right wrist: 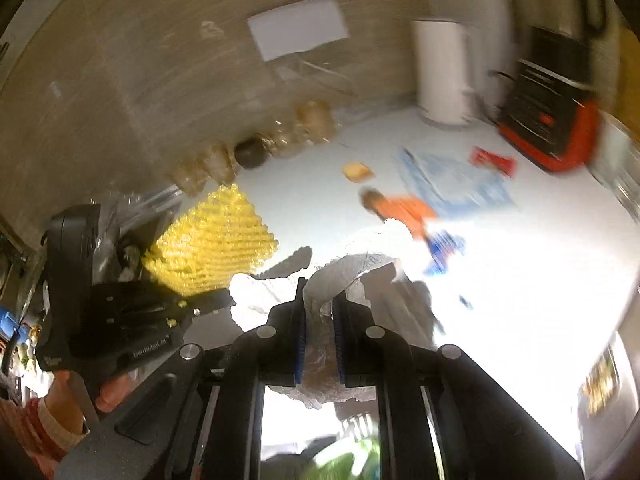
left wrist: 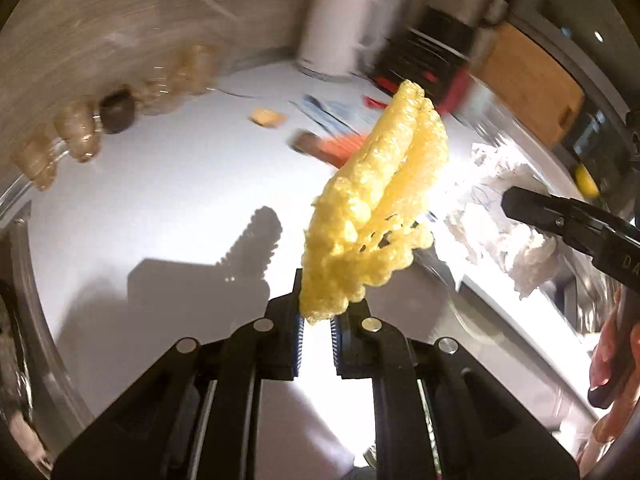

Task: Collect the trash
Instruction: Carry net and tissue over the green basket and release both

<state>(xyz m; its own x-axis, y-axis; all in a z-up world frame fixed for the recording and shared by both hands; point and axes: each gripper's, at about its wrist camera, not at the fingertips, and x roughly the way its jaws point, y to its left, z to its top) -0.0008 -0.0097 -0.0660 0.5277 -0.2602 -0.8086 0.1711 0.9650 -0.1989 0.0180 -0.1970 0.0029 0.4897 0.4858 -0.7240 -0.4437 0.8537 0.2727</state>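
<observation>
The left gripper (left wrist: 316, 312) is clamped on a yellow foam net (left wrist: 376, 200), held up above the white counter (left wrist: 160, 200). The right gripper (right wrist: 320, 312) pinches a crumpled white paper (right wrist: 260, 292) just beside it; an orange wrapper (right wrist: 404, 210), a blue wrapper (right wrist: 456, 184) and a red wrapper (right wrist: 492, 160) lie farther back on the counter, near a white canister (right wrist: 440, 72)

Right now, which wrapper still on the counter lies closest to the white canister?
The red wrapper, farthest back beside the black-and-red appliance; the orange and blue ones lie farther from the white canister.

Left claw (right wrist: 224, 300) bears small white lettering (too blurred to read).
</observation>
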